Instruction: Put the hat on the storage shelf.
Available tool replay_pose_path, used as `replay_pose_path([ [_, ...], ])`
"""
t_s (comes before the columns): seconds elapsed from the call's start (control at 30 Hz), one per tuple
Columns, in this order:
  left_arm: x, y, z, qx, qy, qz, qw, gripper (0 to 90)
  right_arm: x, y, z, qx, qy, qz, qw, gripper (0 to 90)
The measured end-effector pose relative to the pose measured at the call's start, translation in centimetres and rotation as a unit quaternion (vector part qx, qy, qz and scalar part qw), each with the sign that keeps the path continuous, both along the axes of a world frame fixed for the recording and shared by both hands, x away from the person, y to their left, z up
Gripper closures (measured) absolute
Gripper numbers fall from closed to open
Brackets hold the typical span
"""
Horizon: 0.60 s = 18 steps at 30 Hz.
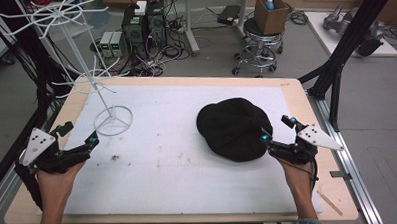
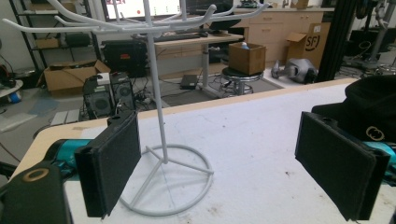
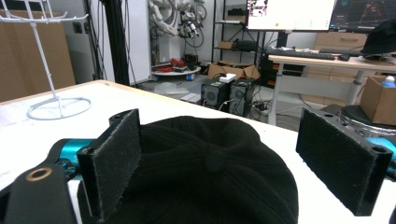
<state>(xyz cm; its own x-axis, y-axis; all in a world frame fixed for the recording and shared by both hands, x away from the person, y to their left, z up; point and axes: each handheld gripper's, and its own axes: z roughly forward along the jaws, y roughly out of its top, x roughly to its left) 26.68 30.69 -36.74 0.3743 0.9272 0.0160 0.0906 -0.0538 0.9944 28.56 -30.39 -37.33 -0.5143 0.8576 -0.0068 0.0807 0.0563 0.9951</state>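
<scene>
— Grabbed anything yet?
— No. The right gripper (image 1: 273, 131) is spread wide right at the black cap's (image 1: 234, 128) near edge; the cap lies flat on the table (image 1: 188, 157).
— And the left gripper (image 1: 82, 138)?
— Spread too, holding nothing, facing the white rack (image 1: 103, 85) farther back. Hanging the cap looks wholly undone

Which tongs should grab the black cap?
Right. The right tongs sit open at the edge of the black cap, jaws straddling it in the right gripper view. The left tongs are open by the white rack, far off.
</scene>
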Motion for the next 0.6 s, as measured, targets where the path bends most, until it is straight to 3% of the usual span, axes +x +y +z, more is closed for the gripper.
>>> replay_pose_path([
  [0.6,0.07,-0.08,-0.13,-0.003,0.003,-0.001,1.0,14.7,-0.11,-0.05,0.04,-0.006,-0.008,0.001,0.9999,13.4],
])
